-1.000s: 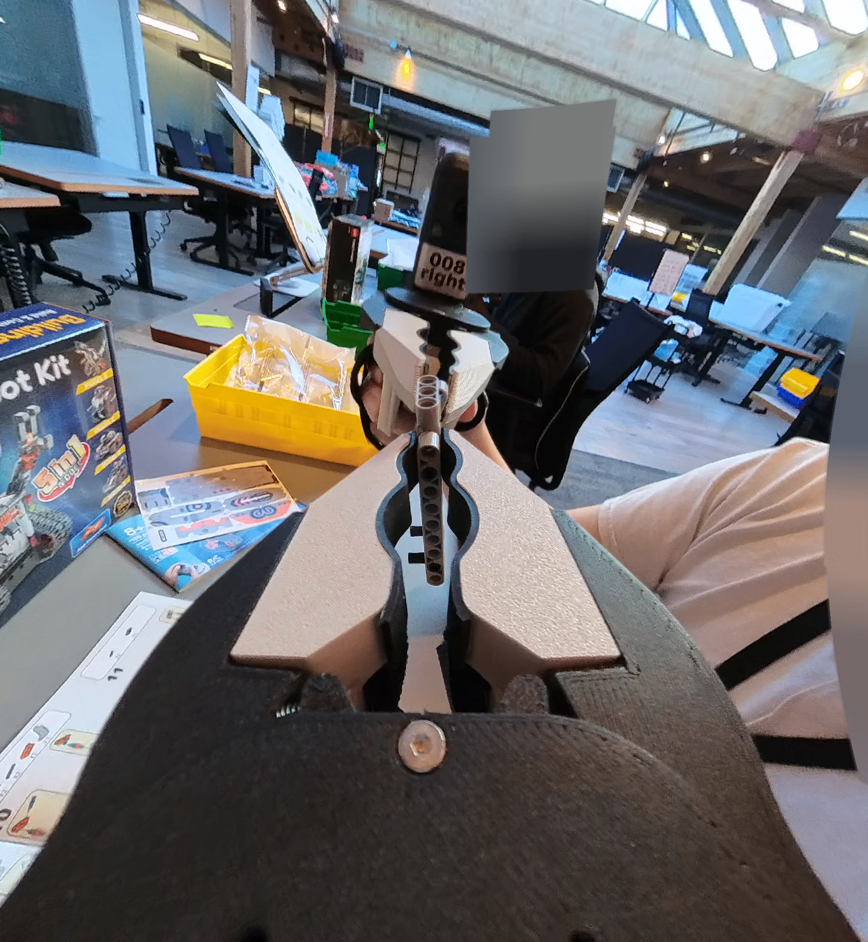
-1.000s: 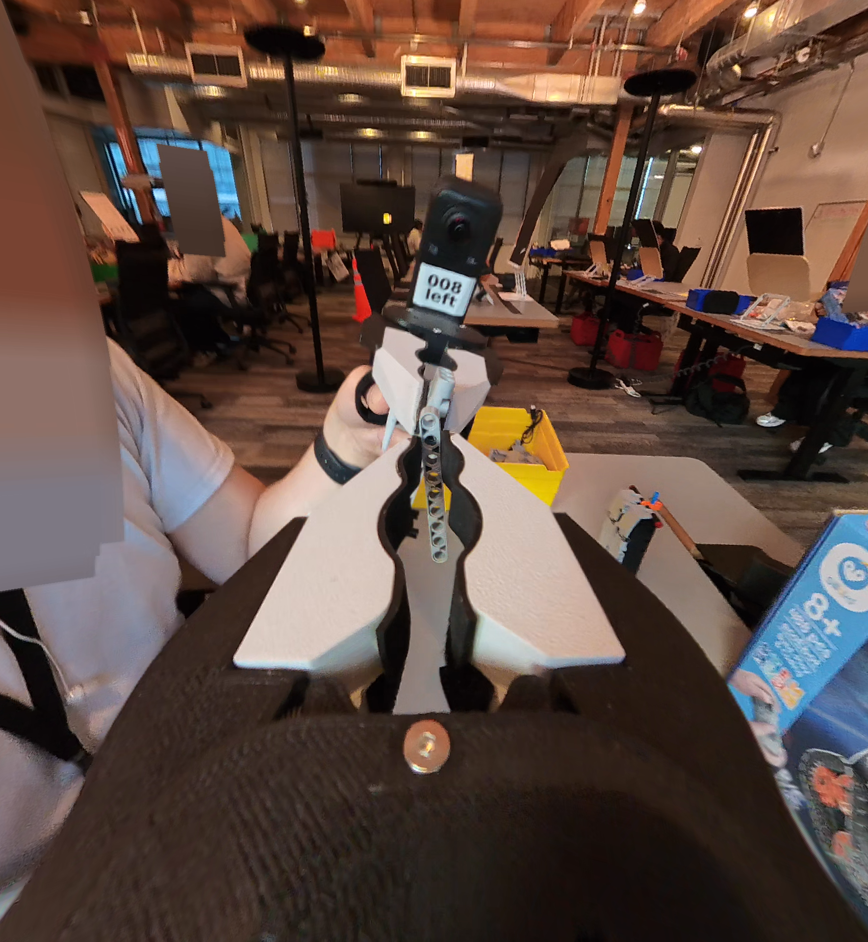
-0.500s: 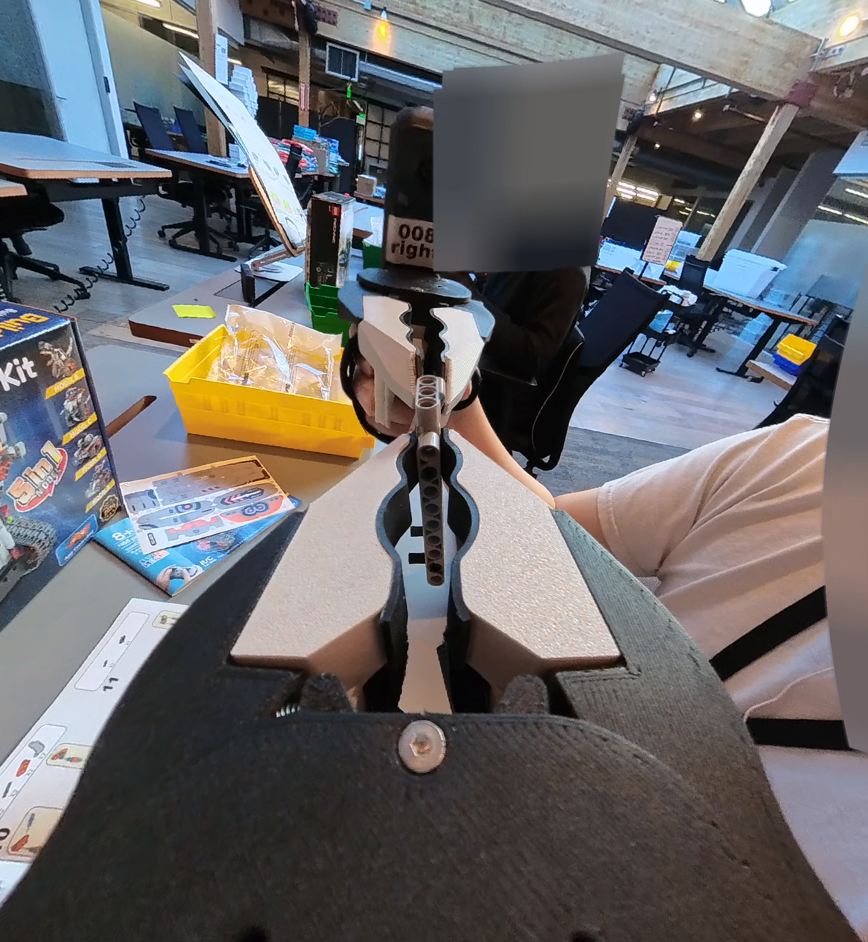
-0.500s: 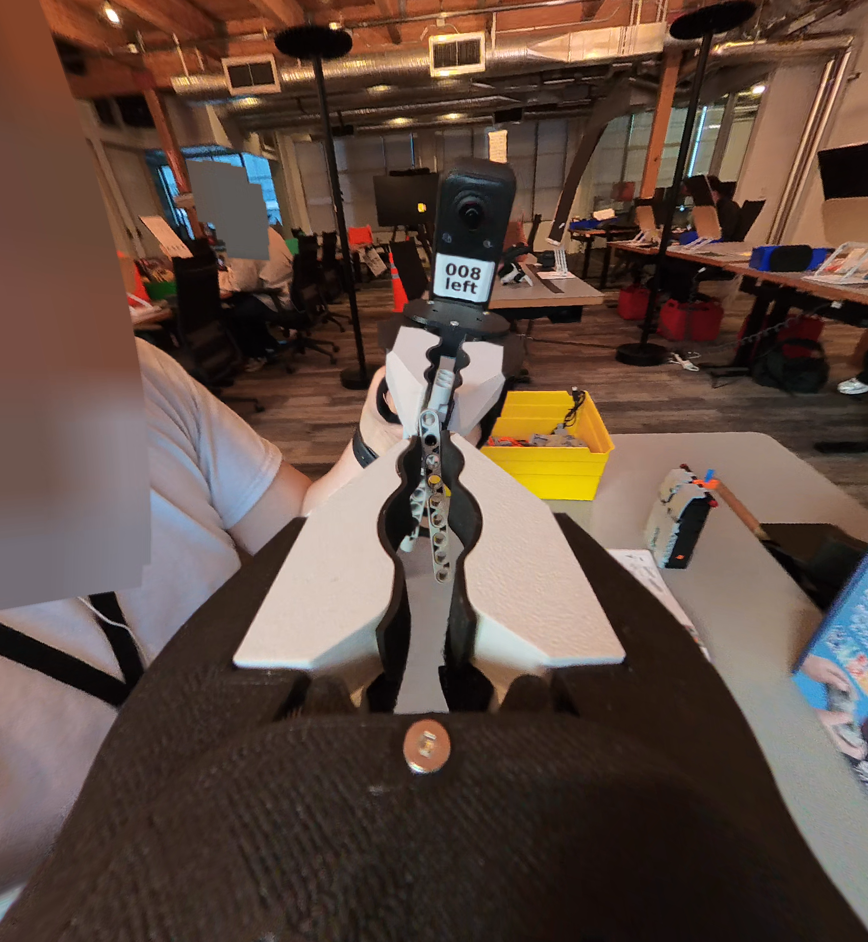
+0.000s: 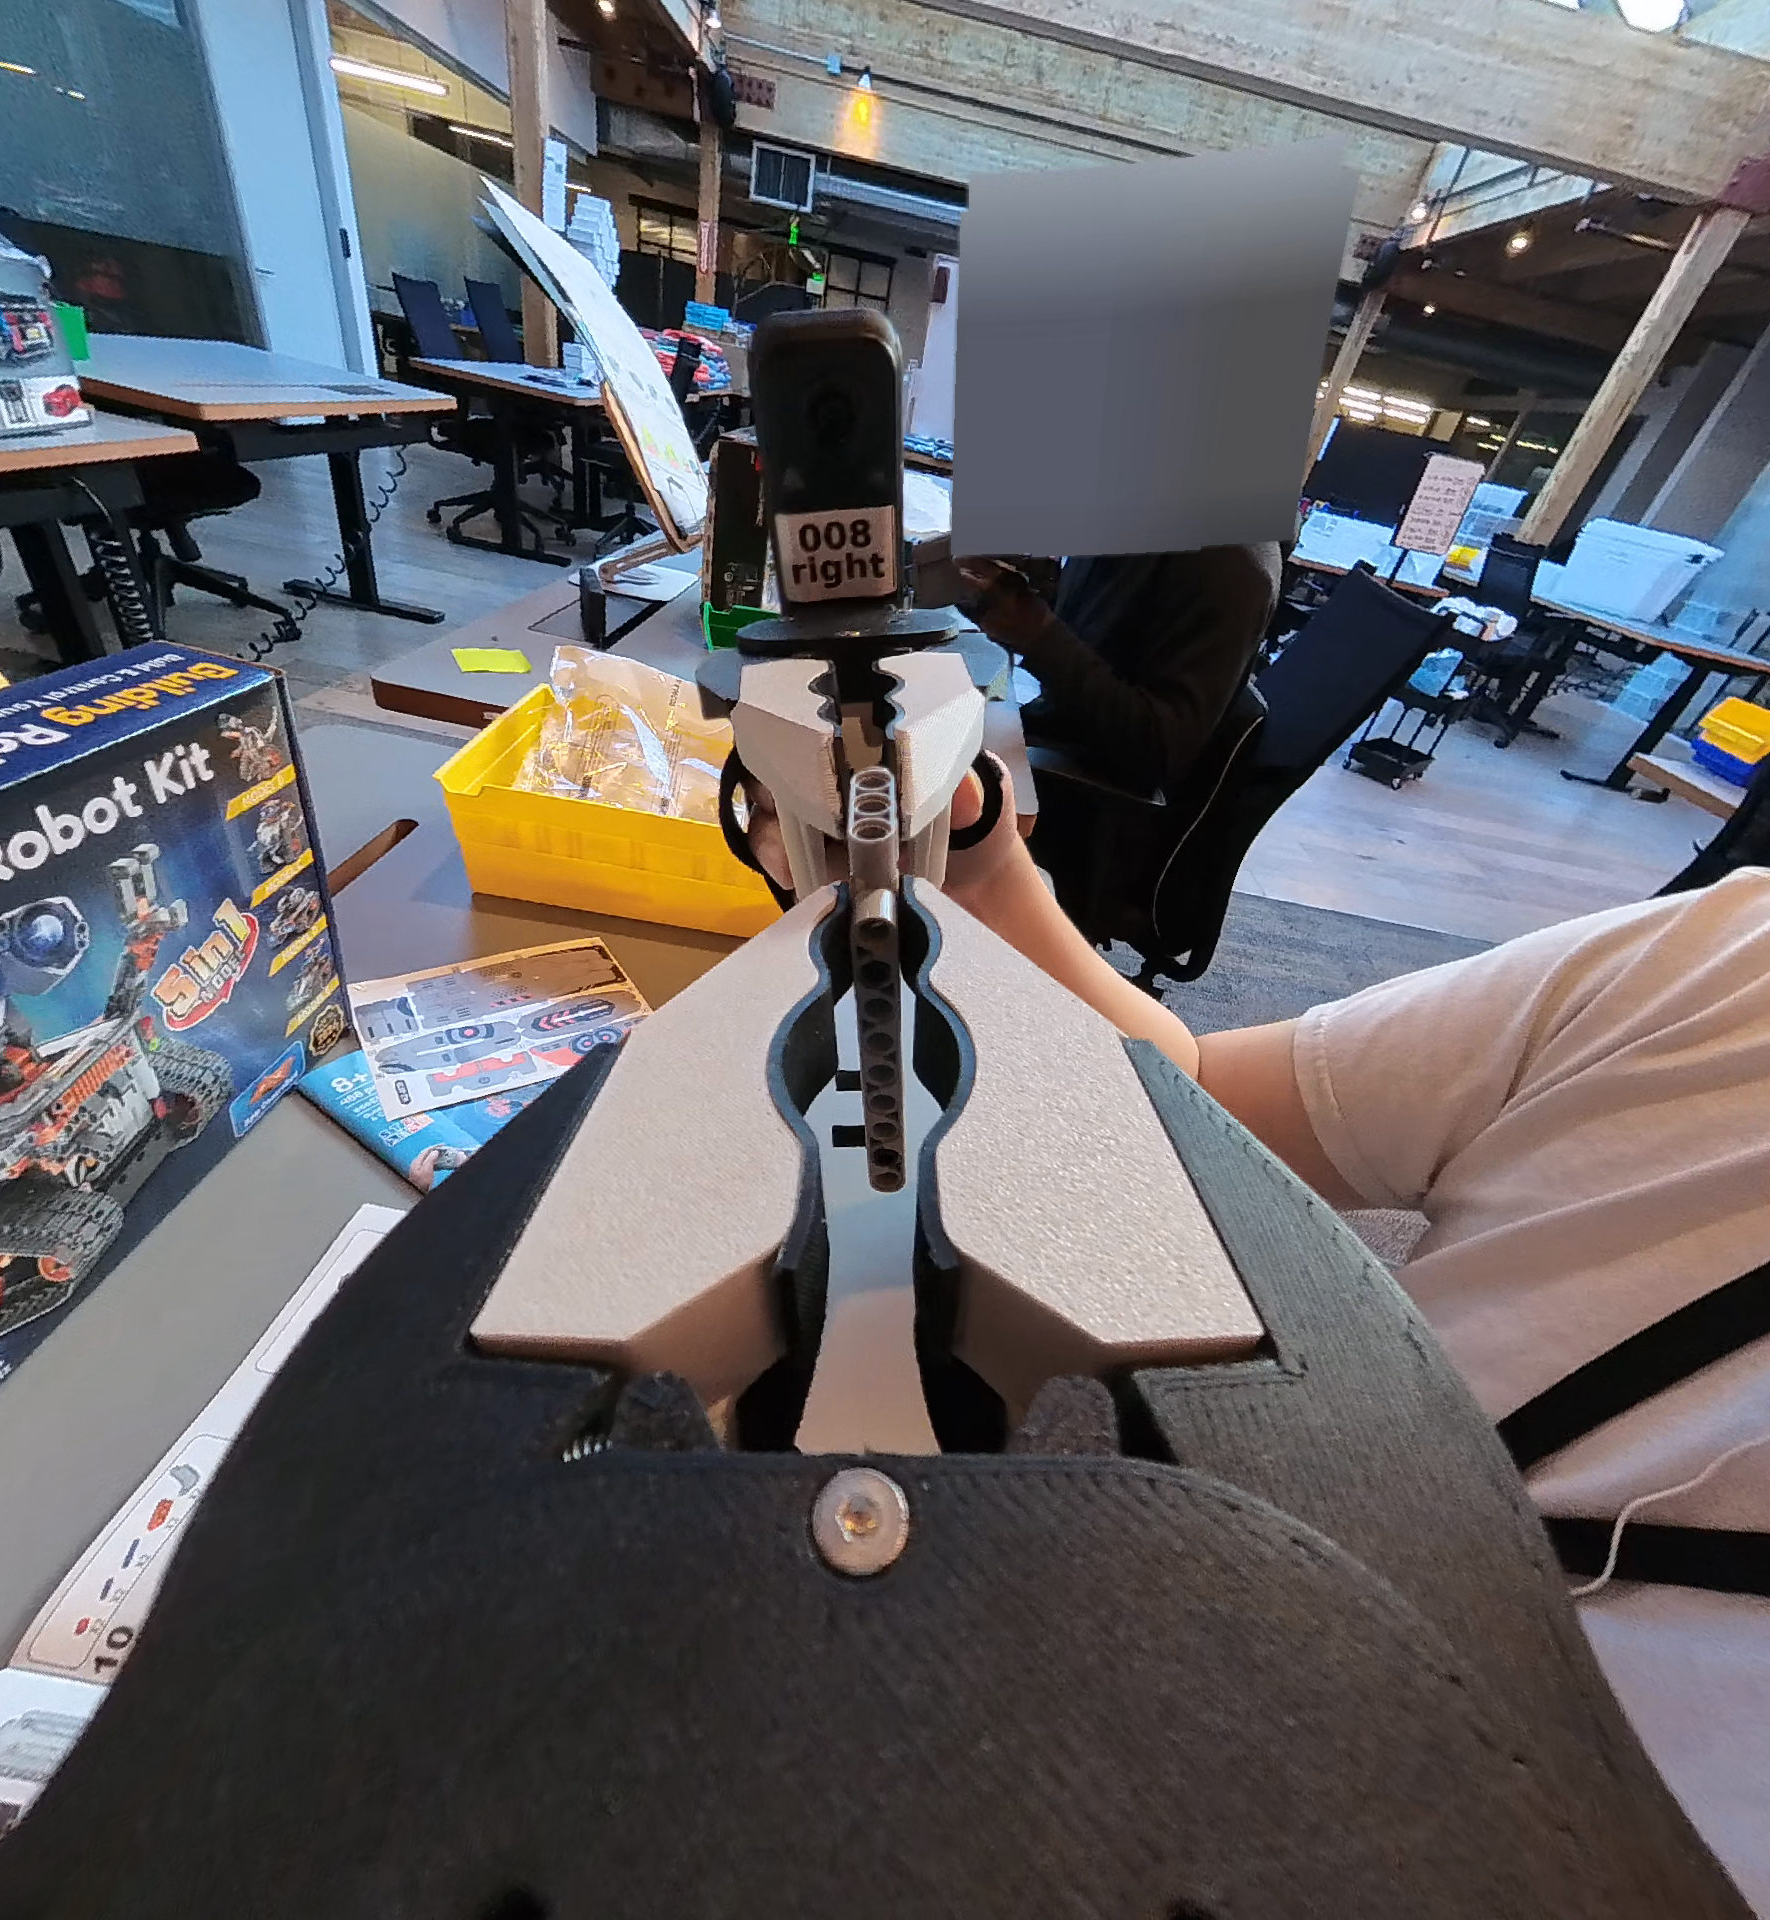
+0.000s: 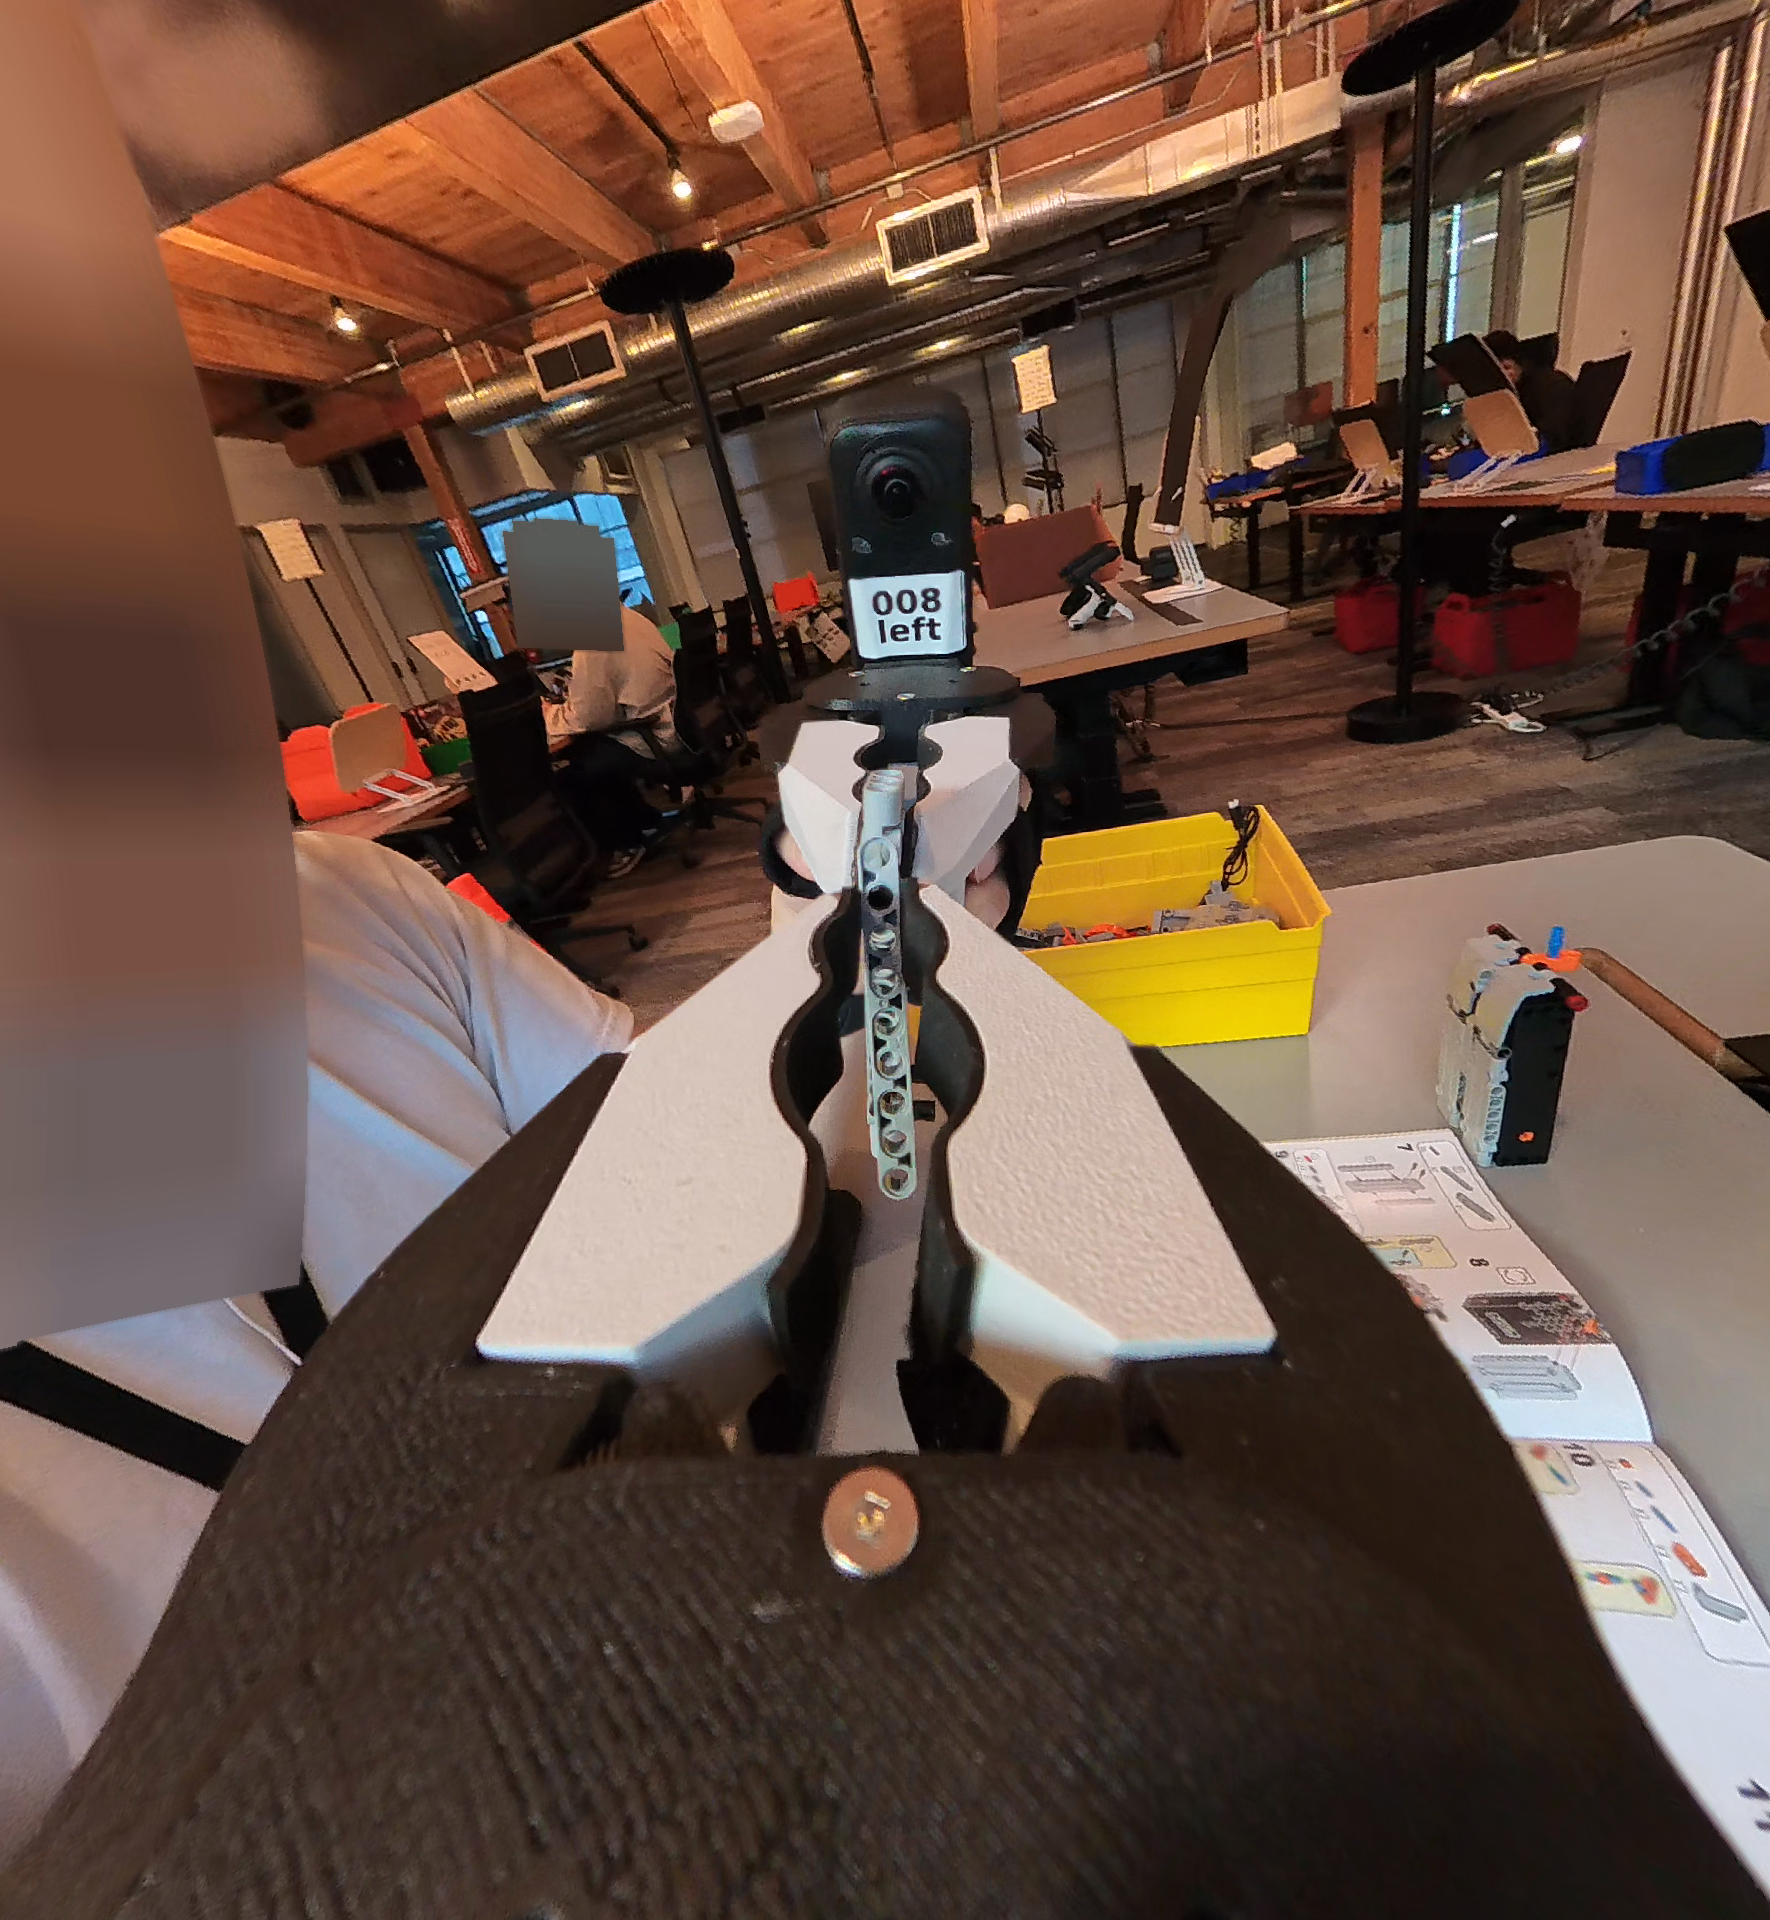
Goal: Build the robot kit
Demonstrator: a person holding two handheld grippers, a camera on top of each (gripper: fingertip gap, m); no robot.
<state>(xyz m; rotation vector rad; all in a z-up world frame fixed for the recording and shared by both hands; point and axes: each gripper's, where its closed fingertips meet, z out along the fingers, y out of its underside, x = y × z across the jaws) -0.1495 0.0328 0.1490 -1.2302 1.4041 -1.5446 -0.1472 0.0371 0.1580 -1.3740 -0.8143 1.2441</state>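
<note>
My left gripper (image 5: 873, 906) is shut on a dark grey perforated beam (image 5: 879, 1049) that lies along its jaws. My right gripper (image 6: 881, 904) is shut on a light grey perforated beam (image 6: 887, 1039). The two grippers face each other tip to tip in the air above the table edge. The right gripper (image 5: 868, 790) shows in the left wrist view with the light beam's end (image 5: 872, 810) just beyond the dark beam's tip. The left gripper (image 6: 889, 805) shows in the right wrist view. The beams meet end to end; whether they are joined is hidden.
A yellow bin (image 5: 590, 847) of plastic bags, a blue robot kit box (image 5: 102, 987), booklets (image 5: 486, 1029) and an instruction sheet (image 5: 133, 1538) lie on the grey table. Another yellow bin (image 6: 1172, 966) of parts, a part-built model (image 6: 1504, 1049) and instruction pages (image 6: 1463, 1299) show in the right wrist view.
Both grippers stay shut on their beams, facing each other. The right gripper has tilted upward. The dark beam beside the light one half a second ago no longer lies in the right jaws.
</note>
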